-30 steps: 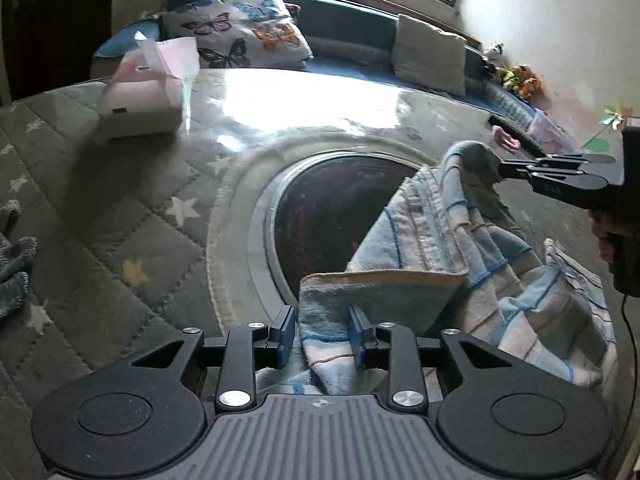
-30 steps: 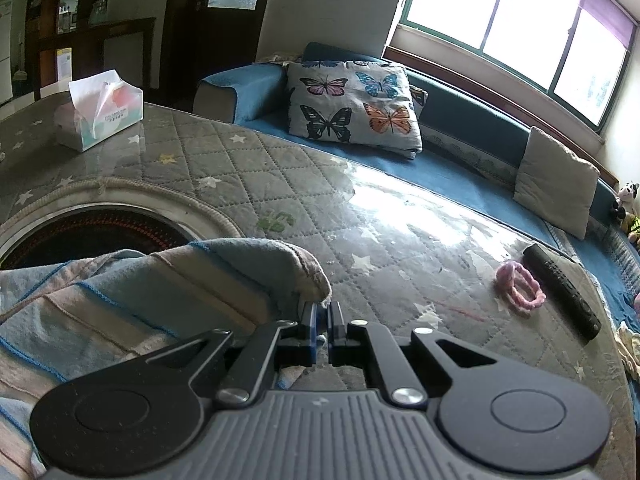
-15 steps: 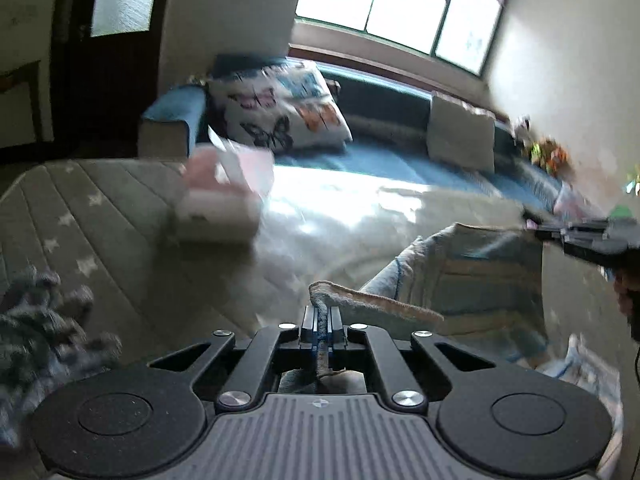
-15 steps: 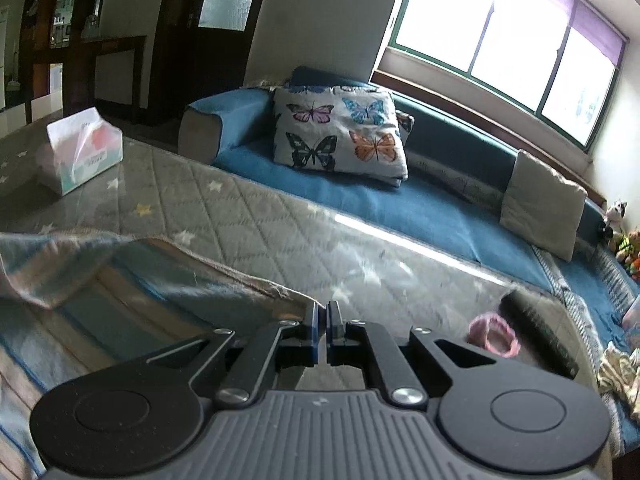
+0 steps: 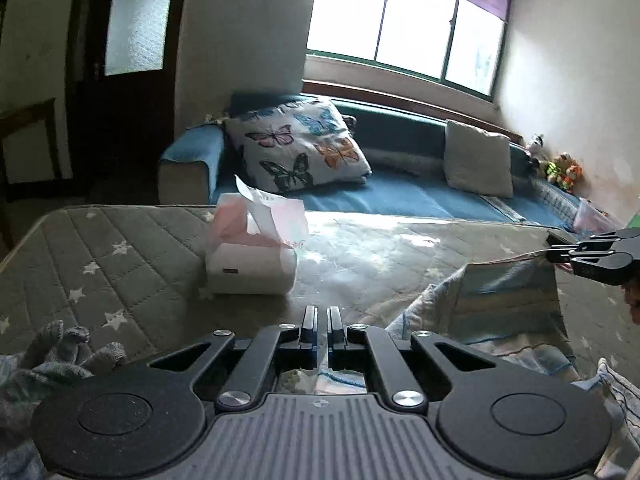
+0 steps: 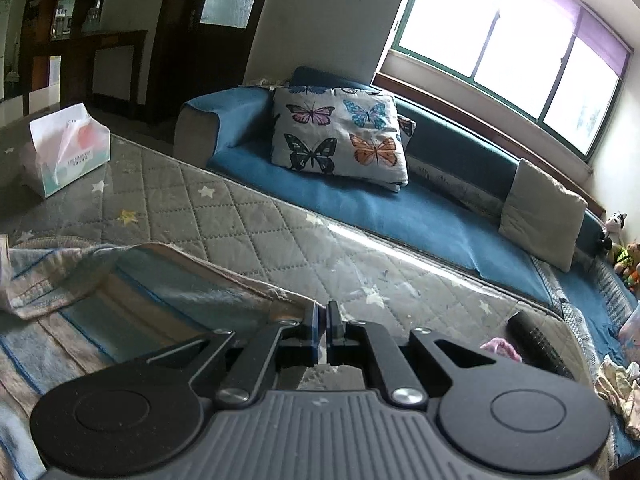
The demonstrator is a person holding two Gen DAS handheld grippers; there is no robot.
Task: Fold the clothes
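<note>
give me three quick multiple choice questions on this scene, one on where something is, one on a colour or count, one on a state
1. Where is the white and pink tissue box?
A. on the grey quilted star-pattern table cover
B. on the blue sofa
C. on the floor

2. How many cushions lie on the sofa?
A. one
B. two
C. four

3. What state is the right gripper in?
A. wide open, holding nothing
B. shut on the blue and beige striped cloth
C. out of view

Answers:
1. A: the box stands on the quilted cover, in front of the sofa.
2. B: the butterfly-print cushion and the plain grey cushion are the only ones.
3. B: its fingers are closed with a corner of the cloth pinched at them, and the left wrist view shows that corner held up.
</note>
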